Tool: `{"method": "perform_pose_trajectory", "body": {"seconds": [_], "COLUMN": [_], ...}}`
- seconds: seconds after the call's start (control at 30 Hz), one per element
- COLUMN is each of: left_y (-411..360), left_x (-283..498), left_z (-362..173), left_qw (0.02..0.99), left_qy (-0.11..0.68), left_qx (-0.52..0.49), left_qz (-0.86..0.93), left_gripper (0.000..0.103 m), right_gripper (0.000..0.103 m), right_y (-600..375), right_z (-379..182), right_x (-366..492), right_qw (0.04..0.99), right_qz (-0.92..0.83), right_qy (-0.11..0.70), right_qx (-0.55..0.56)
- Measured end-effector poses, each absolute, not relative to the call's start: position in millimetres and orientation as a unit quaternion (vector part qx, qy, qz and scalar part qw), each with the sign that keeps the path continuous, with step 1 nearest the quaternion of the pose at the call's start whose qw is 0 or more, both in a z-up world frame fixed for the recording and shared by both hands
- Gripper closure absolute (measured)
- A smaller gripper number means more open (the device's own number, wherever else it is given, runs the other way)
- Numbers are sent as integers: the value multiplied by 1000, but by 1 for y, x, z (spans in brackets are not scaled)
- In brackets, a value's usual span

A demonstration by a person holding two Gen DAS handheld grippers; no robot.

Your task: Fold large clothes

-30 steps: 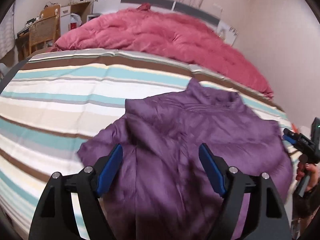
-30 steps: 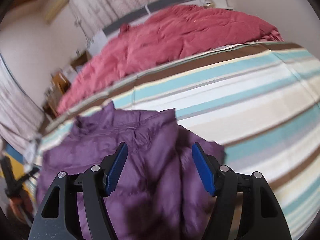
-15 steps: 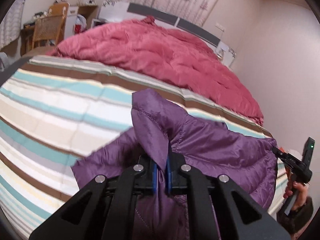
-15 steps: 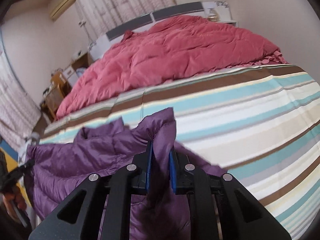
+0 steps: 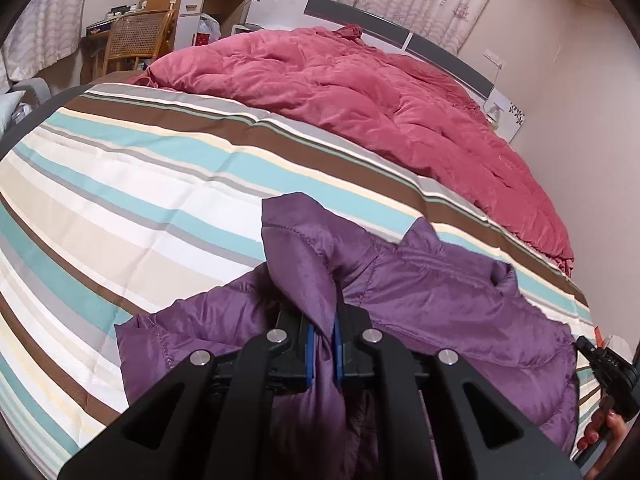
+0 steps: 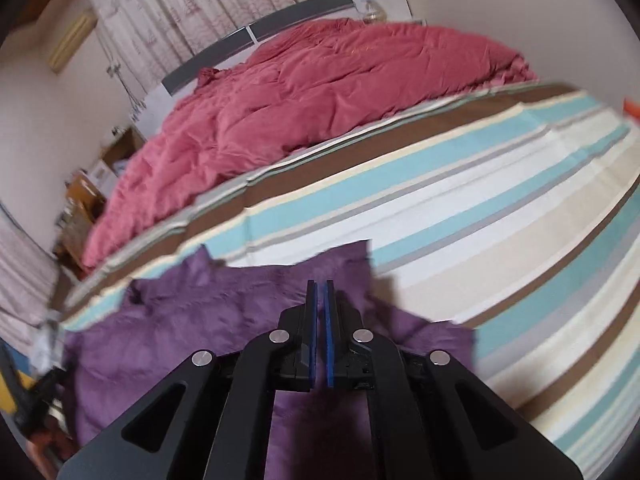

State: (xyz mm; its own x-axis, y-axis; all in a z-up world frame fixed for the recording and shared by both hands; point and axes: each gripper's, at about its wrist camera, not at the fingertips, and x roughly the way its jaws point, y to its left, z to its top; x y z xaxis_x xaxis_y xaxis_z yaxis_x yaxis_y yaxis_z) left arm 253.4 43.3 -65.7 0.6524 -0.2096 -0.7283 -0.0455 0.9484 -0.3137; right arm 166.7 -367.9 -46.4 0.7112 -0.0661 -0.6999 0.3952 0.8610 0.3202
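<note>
A purple padded jacket lies on the striped bedsheet. My left gripper is shut on a fold of the jacket and holds it raised, so the fabric stands up in front of the camera. In the right wrist view the jacket lies flat below my right gripper, whose blue pads are closed together with no fabric visible between them. The right gripper also shows at the far right edge of the left wrist view, held by a hand.
A crumpled red duvet covers the head half of the bed, before a grey headboard. A wicker chair and desk stand at the far left. A wall runs close along the right.
Both grippers closed from wide open. My left gripper took a fold of the jacket and lifted it. My right gripper held fabric half a second ago; now the pads look empty and the jacket lies flat.
</note>
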Motion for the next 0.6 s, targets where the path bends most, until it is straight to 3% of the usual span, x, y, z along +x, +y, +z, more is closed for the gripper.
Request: {"method": "perform_pose_trajectory", "body": {"seconds": [0.03, 0.07, 0.17, 0.23, 0.5, 0.6], "left_y": [43, 43, 39, 37, 32, 35], "left_x": [253, 254, 256, 255, 262, 263], "left_z": [-68, -71, -75, -77, -96, -103], "left_qw": [895, 895, 899, 903, 902, 900], "left_qy": [415, 416, 414, 410, 419, 423], "left_qx": [-154, -153, -141, -128, -105, -106], "left_qz": [-46, -43, -34, -25, 14, 23], "left_gripper": [96, 96, 96, 95, 91, 85], "right_gripper": [42, 36, 57, 64, 64, 64], "right_y": [-369, -371, -369, -361, -309, -322], "right_z": [-48, -50, -53, -53, -69, -92], "right_x": [167, 167, 171, 175, 214, 224], "right_qw": [895, 895, 902, 903, 916, 903], "right_qz": [-133, -135, -111, -98, -101, -108], "right_qy": [361, 358, 347, 346, 376, 398], "right_qx": [225, 229, 233, 235, 98, 122]}}
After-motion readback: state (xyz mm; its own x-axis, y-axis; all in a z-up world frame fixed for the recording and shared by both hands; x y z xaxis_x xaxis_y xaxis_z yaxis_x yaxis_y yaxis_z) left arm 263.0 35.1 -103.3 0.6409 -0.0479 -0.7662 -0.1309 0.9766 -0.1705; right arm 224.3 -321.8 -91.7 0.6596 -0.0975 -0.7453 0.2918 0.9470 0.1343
